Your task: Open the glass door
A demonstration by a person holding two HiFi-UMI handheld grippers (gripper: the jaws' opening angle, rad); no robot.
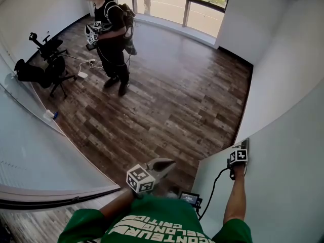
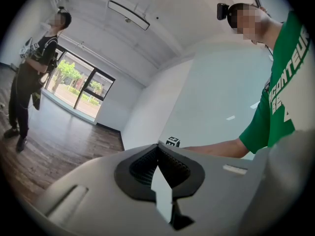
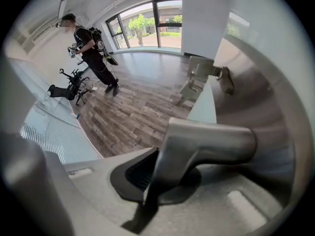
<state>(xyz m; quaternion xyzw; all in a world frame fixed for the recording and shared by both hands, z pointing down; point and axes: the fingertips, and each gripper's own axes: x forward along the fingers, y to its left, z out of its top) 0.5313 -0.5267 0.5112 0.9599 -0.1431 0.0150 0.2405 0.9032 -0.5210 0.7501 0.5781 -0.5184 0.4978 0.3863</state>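
Note:
The frosted glass door (image 1: pixel 283 186) stands swung open at the right of the head view, its edge (image 3: pixel 204 102) running away from me in the right gripper view. My right gripper (image 1: pixel 242 153) (image 3: pixel 156 163) points steeply down at the door's edge and is shut on the metal lever handle (image 3: pixel 211 141), whose stem passes between the black pads. My left gripper (image 1: pixel 164 165) (image 2: pixel 158 149) hangs in front of my chest, held about level, away from the door. Its jaws meet at the tips with nothing between them.
Another person (image 1: pixel 112 34) with grippers stands on the wood floor (image 1: pixel 167 100) ahead. Black chairs and gear (image 1: pixel 45 65) sit at the left by a frosted glass wall (image 1: pixel 30 146). A white wall (image 1: pixel 283 59) runs along the right; windows (image 1: pixel 172 1) close the far end.

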